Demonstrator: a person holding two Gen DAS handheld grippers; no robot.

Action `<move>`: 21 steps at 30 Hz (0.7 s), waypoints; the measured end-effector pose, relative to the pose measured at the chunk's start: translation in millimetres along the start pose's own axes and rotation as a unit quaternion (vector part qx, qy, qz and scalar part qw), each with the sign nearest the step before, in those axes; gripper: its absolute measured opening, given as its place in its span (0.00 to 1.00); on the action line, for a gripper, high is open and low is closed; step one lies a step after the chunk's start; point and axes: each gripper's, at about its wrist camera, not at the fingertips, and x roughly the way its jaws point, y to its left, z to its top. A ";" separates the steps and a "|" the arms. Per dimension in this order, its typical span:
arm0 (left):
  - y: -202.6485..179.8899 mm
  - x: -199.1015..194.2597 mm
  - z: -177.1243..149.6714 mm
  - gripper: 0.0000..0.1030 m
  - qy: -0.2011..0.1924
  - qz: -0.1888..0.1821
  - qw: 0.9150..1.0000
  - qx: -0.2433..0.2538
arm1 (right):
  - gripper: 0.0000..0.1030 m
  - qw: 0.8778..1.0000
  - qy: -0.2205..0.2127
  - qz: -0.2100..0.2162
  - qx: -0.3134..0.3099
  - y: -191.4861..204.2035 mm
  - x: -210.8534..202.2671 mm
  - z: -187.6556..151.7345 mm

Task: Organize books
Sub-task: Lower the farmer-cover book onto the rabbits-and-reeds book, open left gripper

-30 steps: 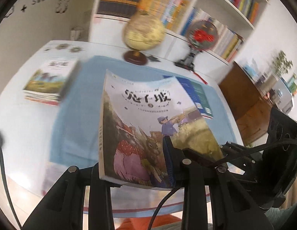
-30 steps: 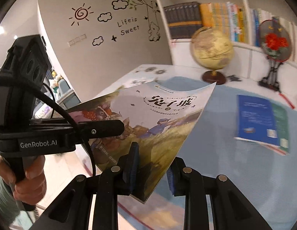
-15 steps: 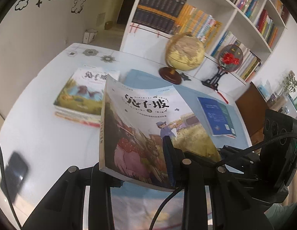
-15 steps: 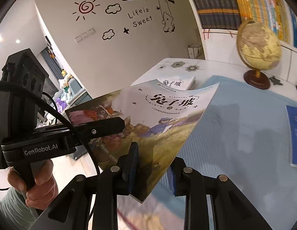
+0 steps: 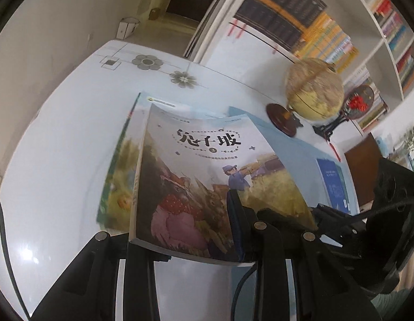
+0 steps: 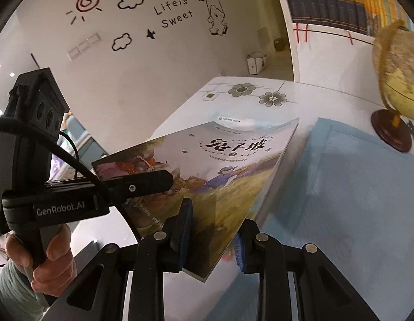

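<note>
The wall (image 6: 153, 61) reads "Life is Sweet". The white tabletop (image 5: 59, 147) has come closer. Both hand-held grippers, left (image 5: 185, 230) marked "GenRobot.AI" and right (image 6: 211, 234), clamp the picture book (image 5: 207, 176), now above a book stack (image 5: 118, 165).

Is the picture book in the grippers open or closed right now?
Closed. The picture book shows only its front cover, pages together along its near edge, clamped by both the left gripper and right gripper.
</note>
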 end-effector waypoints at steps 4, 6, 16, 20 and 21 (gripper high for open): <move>17.0 15.0 10.4 0.28 0.006 -0.010 1.000 0.000 | 0.26 1.000 0.010 0.002 0.020 -5.9 16.9 5.7; 25.2 22.4 11.6 0.28 0.014 -0.015 1.000 -0.009 | 0.26 0.999 0.015 0.001 0.032 -8.7 22.5 6.3; 58.0 27.7 -5.4 0.28 0.015 0.019 0.998 -0.055 | 0.26 0.998 0.056 -0.003 0.026 -9.1 50.3 -1.1; 64.0 28.0 -14.6 0.29 0.018 0.057 0.997 -0.055 | 0.26 0.997 0.073 -0.002 0.026 -6.7 64.2 -6.9; 64.5 27.3 -15.9 0.29 0.017 0.069 0.996 -0.051 | 0.26 0.997 0.075 -0.005 0.025 -6.3 65.9 -9.4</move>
